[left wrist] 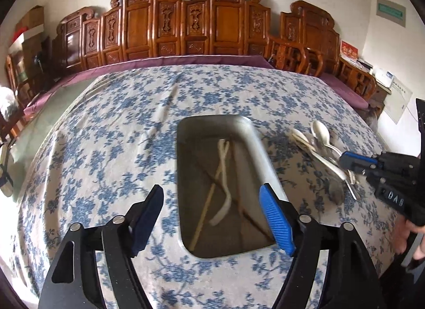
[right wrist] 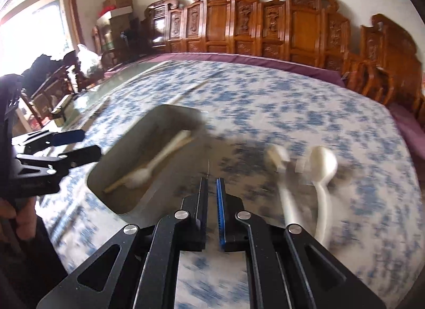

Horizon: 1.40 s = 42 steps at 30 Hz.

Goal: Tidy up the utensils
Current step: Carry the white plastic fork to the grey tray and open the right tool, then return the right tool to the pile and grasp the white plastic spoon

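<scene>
Jaws of the left gripper [left wrist: 212, 208] stood wide apart above the metal tray [left wrist: 268, 163], holding nothing. Inside the tray lay a white spoon [left wrist: 223, 176] and chopsticks [left wrist: 204, 213]. The right gripper [right wrist: 212, 184] had its fingers nearly together, seemingly empty, though blur made that hard to judge. More white spoons [right wrist: 322, 165] lay on the flowered cloth [left wrist: 106, 149] beside the tray.

Tray [left wrist: 255, 133] on the bench [left wrist: 106, 149] right ahead of the left gripper [left wrist: 212, 202], a spoon [left wrist: 224, 176] and chopsticks [left wrist: 204, 210] inside. Loose spoons [left wrist: 322, 133] lie right of the tray, ahead-right of the right gripper [right wrist: 212, 189]. Carved chairs [left wrist: 186, 24] behind the bench.
</scene>
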Motion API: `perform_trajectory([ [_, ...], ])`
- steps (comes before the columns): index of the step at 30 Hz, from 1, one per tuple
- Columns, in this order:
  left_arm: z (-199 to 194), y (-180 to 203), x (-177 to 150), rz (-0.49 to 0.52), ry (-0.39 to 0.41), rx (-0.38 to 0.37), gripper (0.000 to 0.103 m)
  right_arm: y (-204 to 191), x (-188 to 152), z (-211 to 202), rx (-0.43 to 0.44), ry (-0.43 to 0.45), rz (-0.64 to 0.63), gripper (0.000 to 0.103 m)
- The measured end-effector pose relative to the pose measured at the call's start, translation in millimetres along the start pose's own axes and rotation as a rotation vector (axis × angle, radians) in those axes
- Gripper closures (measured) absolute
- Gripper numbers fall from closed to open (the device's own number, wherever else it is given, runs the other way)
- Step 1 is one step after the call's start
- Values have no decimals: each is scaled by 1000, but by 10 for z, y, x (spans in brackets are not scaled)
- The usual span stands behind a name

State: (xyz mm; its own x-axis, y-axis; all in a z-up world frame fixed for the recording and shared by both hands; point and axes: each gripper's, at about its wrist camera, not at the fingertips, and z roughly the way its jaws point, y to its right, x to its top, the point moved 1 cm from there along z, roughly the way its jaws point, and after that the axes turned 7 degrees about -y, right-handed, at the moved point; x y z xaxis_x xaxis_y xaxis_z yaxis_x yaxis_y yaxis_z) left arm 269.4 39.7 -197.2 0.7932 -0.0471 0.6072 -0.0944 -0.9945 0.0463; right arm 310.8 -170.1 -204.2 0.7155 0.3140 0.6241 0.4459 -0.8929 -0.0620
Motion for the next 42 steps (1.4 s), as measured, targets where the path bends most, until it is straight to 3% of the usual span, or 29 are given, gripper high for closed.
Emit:
perform_trajectory([
  [2,-24,92,9,17,11,-5,19,216,-71,-86,-47,7,22,89],
  [3,-43,152,12,28,22,-4,17,278,-107,-111,-62,12,30,79],
  [5,-59,233,17,40,34,-6,15,473,-213,-171,-84,23,60,73],
  [11,-52,495,0,95,24,-12,14,881,-410,-94,-108,-8,136,73],
  [19,-5,735,-41,138,10,-17,14,981,-490,147,-81,-66,149,73],
  [28,95,967,-79,163,-35,-66,14,1053,-372,327,-107,-76,146,73],
  [33,141,1037,-131,180,-50,-58,14,1189,-269,497,-68,-98,201,73],
  [36,148,1056,-138,175,-57,-60,14,1225,-199,584,-92,-109,185,73],
  [42,175,1132,-207,204,-83,-40,14,1410,-287,700,-31,-172,220,74],
])
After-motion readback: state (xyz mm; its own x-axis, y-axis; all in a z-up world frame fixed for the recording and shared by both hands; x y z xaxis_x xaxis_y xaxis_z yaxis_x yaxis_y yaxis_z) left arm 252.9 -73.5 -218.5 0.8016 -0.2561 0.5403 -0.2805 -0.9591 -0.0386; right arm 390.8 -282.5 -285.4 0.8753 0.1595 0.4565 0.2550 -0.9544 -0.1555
